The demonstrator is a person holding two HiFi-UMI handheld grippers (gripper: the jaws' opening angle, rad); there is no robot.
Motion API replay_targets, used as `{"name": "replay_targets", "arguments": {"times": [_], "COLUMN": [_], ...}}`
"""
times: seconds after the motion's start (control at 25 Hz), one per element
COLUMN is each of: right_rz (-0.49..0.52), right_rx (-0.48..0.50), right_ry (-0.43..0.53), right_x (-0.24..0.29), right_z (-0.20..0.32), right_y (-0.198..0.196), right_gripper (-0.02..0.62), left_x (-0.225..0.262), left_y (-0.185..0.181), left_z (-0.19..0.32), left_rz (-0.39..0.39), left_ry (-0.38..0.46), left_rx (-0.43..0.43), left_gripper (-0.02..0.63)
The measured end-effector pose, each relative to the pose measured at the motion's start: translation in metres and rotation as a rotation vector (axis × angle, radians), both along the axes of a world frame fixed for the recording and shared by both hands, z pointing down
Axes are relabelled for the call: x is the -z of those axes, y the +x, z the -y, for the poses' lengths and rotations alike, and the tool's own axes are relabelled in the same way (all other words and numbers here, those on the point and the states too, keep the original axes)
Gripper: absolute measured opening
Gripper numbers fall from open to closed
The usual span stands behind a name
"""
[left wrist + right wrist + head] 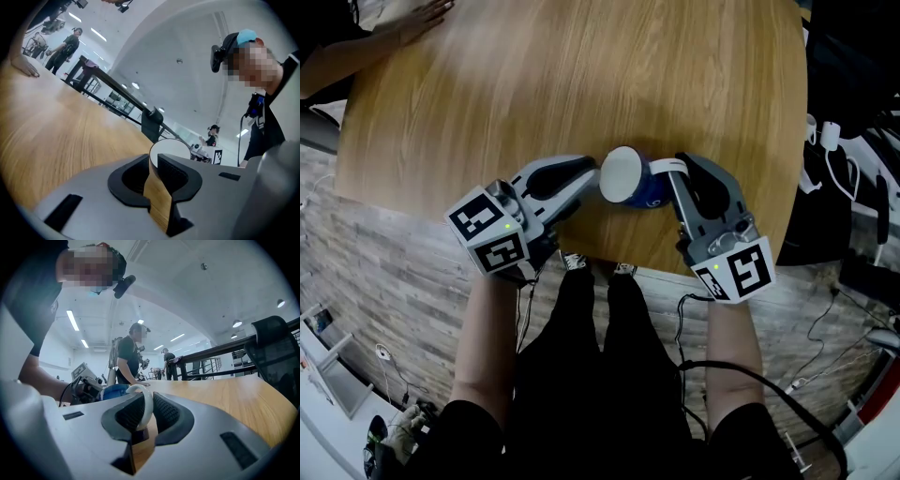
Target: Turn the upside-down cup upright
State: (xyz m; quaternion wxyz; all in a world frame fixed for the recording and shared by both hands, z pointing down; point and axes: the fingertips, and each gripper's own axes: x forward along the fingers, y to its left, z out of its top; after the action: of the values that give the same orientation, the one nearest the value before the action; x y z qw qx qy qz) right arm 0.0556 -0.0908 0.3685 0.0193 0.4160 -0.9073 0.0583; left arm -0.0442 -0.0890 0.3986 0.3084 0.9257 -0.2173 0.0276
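A blue cup with a white handle is tipped on its side near the front edge of the wooden table. Its white round end faces my left gripper. My right gripper is shut on the handle, with the blue body just beyond its jaws. My left gripper sits right at the white end. Its jaws stand a narrow slit apart, and only table wood shows between them. Whether its tips touch the cup I cannot tell.
A person's hand rests on the table's far left corner. The table's front edge runs just behind both grippers. Cables and plugs hang off to the right. A black chair stands by the table.
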Motion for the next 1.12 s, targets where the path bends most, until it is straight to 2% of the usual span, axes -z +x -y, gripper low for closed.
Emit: {"name": "replay_targets", "arguments": {"times": [0.28,0.44,0.52,0.76,0.92,1.12], "right_rz": [-0.009,-0.011,-0.021,-0.053,-0.051,-0.093], "right_rx": [0.085,0.118,0.13,0.152,0.116,0.021], "right_ry": [0.05,0.076,0.082,0.077,0.052,-0.041], "right_x": [0.009,0.014,0.015,0.011,0.005,-0.012], "right_z": [-0.016,-0.017,-0.019,-0.021,-0.013,-0.001], "right_y": [-0.012,-0.014,-0.013,-0.021,-0.019,-0.013], "right_gripper": [0.06,0.06,0.06,0.06,0.06,0.06], "left_x": [0.0,0.002,0.003,0.0,-0.001,0.002], "left_y": [0.015,0.023,0.024,0.016,0.014,0.011], "left_z": [-0.012,-0.017,-0.017,-0.003,0.003,0.01], "left_rz": [0.016,0.013,0.023,0.082,0.132,0.274], "left_ry": [-0.01,-0.009,-0.007,-0.011,-0.017,0.065], "left_rx": [-0.072,-0.16,-0.169,-0.089,-0.025,0.092], "left_gripper": [0.106,0.093,0.081,0.035,0.034,0.034]}}
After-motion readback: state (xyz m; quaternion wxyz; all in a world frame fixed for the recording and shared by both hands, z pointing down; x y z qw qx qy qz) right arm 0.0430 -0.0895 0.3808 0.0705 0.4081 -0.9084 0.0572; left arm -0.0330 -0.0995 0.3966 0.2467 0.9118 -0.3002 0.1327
